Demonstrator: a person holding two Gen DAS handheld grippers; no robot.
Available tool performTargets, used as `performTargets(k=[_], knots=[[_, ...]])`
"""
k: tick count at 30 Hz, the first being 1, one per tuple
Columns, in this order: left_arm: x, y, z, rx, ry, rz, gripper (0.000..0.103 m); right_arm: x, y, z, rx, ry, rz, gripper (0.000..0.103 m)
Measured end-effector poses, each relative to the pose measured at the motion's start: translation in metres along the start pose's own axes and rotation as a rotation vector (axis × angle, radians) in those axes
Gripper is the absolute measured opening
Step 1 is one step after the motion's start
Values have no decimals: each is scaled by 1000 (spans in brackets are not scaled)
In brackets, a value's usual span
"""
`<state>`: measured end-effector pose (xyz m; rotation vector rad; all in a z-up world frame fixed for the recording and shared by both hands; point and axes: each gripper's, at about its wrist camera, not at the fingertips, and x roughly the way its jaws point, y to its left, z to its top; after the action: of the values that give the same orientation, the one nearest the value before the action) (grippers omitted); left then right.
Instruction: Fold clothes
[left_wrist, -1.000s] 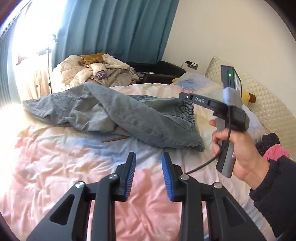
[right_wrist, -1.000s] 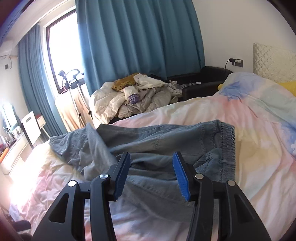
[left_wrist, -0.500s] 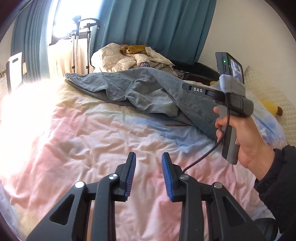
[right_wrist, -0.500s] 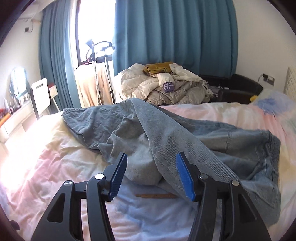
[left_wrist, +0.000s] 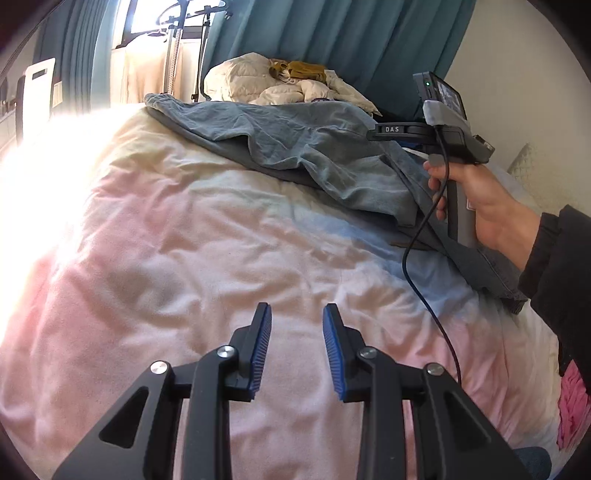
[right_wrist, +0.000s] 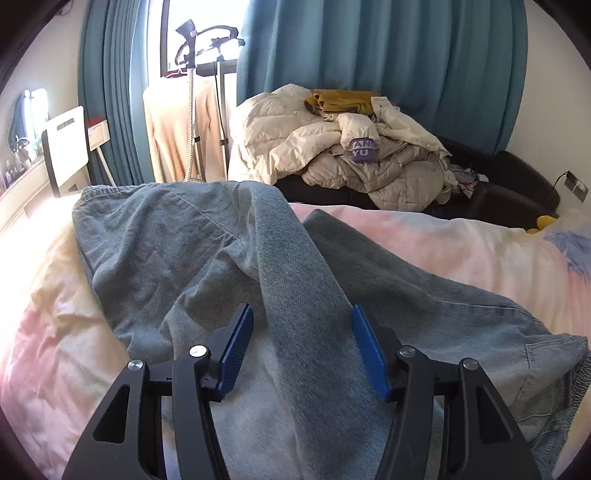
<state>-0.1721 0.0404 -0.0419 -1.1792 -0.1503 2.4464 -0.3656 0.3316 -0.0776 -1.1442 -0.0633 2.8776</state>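
Right gripper (right_wrist: 302, 343) is hovering released over the crumpled jeans (right_wrist: 207, 258) lying unfolded across the bed (left_wrist: 207, 236), while left gripper (left_wrist: 297, 345) is waiting released over bare sheet, so folding is judged barely begun, with every fold remaining.

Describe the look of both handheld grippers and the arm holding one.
Each gripper, left gripper and right gripper, has black angular fingers with silver pivot screws and ribbed blue pads. The right unit's grey handle carries a black bar marked DAS, a screen with a green light, and a black cable. The hand is bare, with a dark sleeve.
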Motion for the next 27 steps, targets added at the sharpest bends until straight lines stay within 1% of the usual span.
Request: performTargets(k=[2,4,5,7,10,14,17,20,22,23,25,27], knots=[[-3,9,3,-24,-16,19,30,-2,12,-4,-31,8,-23,24],[-9,16,4,-52,-27,19,30,-12,27,-10,-78,5,-45,10],[-13,19,4,-66,-35,15,30,-19,35,-13,-103,2,-54,6],[-22,23,4,-88,-49,16,30,-40,50,-21,-137,-22,-51,4],[-42,27,3,-118,-78,42,30,-80,77,-36,-194,-52,-31,4],[-76,25,1,-120,-145,46,30,-138,110,-69,-253,-83,5,3],[-100,23,-1,-119,-197,35,30,-172,126,-99,-288,-79,37,3],[-117,20,-4,-120,-223,13,30,-196,145,-132,-362,-49,53,3],[-125,16,-6,-107,-239,8,30,-204,159,-157,-421,0,57,3],[-128,14,-8,-97,-248,12,30,-203,164,-169,-444,35,43,3],[-133,10,-12,-75,-266,25,30,-194,168,-191,-443,120,32,4],[-133,6,-15,-59,-269,30,30,-185,166,-207,-395,179,44,6]])
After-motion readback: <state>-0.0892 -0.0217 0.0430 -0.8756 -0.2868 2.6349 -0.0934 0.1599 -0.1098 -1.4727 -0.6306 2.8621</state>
